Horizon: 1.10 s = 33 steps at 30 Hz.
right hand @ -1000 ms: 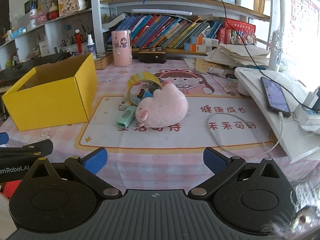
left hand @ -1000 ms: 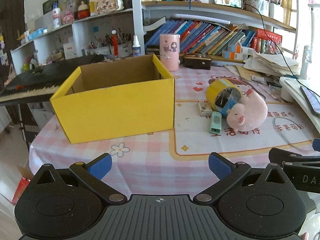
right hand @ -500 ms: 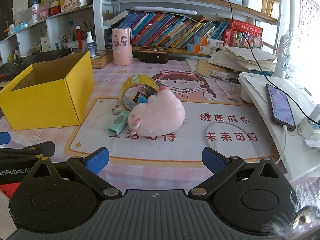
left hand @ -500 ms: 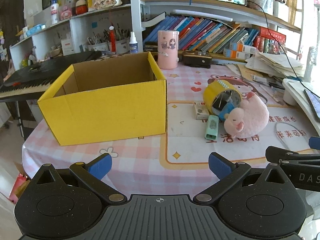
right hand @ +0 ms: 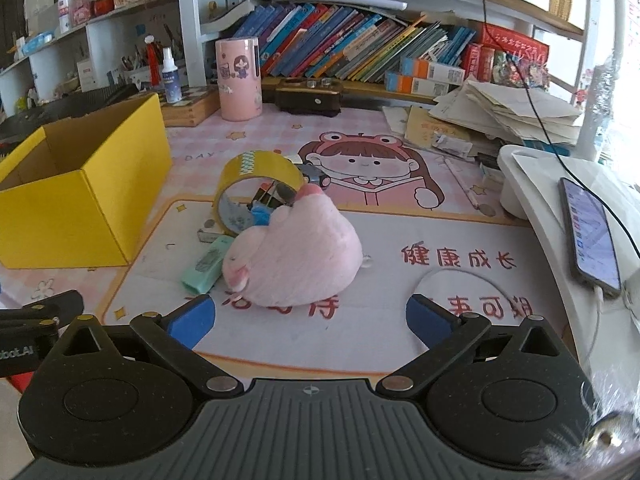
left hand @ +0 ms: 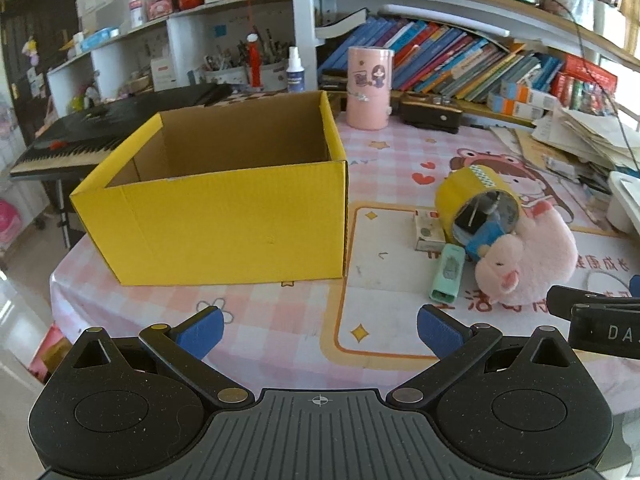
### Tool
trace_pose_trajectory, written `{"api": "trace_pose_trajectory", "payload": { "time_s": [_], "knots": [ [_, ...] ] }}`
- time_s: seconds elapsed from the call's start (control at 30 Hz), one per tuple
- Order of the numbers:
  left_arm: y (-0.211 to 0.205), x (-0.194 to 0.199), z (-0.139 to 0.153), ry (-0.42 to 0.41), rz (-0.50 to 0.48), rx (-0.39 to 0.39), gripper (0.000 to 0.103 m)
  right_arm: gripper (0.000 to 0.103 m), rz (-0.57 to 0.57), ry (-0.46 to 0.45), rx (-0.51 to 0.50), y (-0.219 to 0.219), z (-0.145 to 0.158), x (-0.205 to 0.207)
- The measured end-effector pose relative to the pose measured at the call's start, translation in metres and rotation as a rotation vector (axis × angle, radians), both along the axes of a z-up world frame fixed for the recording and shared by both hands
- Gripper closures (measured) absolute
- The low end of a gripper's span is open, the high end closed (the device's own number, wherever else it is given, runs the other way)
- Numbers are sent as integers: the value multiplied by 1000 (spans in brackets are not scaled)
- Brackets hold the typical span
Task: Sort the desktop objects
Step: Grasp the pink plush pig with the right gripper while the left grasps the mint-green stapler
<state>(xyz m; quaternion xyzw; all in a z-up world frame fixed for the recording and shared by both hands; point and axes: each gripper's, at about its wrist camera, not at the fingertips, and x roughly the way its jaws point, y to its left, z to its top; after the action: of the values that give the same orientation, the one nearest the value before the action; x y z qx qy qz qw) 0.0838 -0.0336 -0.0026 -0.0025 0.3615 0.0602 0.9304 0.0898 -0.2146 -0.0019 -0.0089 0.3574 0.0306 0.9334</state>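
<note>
An open, empty yellow cardboard box (left hand: 224, 220) (right hand: 72, 204) stands on the left of the desk. Right of it lies a cluster: a pink plush pig (right hand: 296, 256) (left hand: 528, 264), a yellow tape roll (right hand: 256, 184) (left hand: 476, 200) on edge, a mint green stapler-like item (right hand: 206, 266) (left hand: 448, 274), a small white box (left hand: 428, 226) and small blue items. My left gripper (left hand: 318, 330) is open and empty, low in front of the box. My right gripper (right hand: 308, 320) is open and empty, just in front of the pig.
A pink cup (right hand: 239, 80) and a dark case (right hand: 308, 96) stand at the back under bookshelves. Paper stacks (right hand: 500, 116) and a white stand with a phone (right hand: 588, 232) on a cable are at the right. A keyboard (left hand: 100, 136) lies left of the desk.
Both grippers have moved forward and slightly upward; the right one has closed in on the pink pig. Both stay open and empty. Nothing on the desk has moved.
</note>
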Motion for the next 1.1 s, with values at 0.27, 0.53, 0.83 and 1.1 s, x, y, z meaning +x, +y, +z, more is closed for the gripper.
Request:
{"api": "trace_pose_trajectory", "payload": {
  "time_s": [0.27,0.53,0.83,1.1],
  "knots": [
    [-13,10,-4,26,72,9,0,0,64,28,11,-14,-8,30],
    [-23,13,-5,49,121,48,0,0,117,47,60,-20,-17,58],
    [-34,19,1,43,86,43,0,13,107,145,219,-29,-31,98],
    [-64,45,-7,56,-61,20,10,52,138,67,237,-49,-9,88]
  ]
}}
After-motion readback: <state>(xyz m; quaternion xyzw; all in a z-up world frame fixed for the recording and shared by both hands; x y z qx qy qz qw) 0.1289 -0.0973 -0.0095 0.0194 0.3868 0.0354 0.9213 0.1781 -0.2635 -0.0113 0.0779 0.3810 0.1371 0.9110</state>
